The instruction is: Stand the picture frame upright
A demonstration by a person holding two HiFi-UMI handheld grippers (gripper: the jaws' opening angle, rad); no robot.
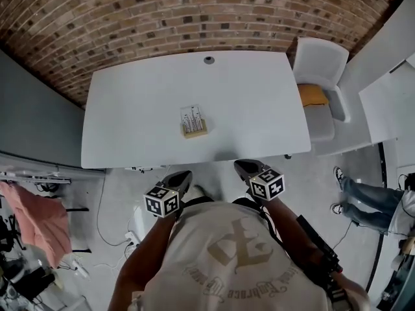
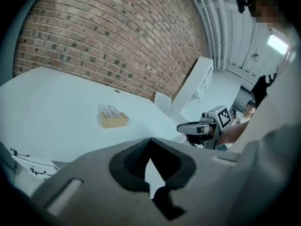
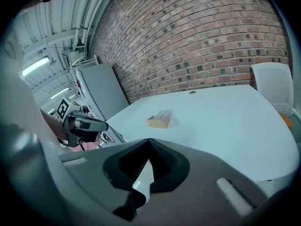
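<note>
The picture frame [image 1: 193,120] lies flat near the middle of the white table [image 1: 259,109]. Its long axis runs away from me toward the brick wall [image 1: 130,18]. The wooden edge is the end nearest me and the pale printed face stretches off beyond it.

My left gripper [image 1: 185,175] has its jaws pressed together with nothing between them. My right gripper [image 1: 242,166] is the same, shut tight and empty. Both hang off the table's near edge, over the floor, pointing at the table.

The frame is well apart from both, out ahead of them. It sits almost straight beyond my left fingertips and off to the left of my right ones.
</note>
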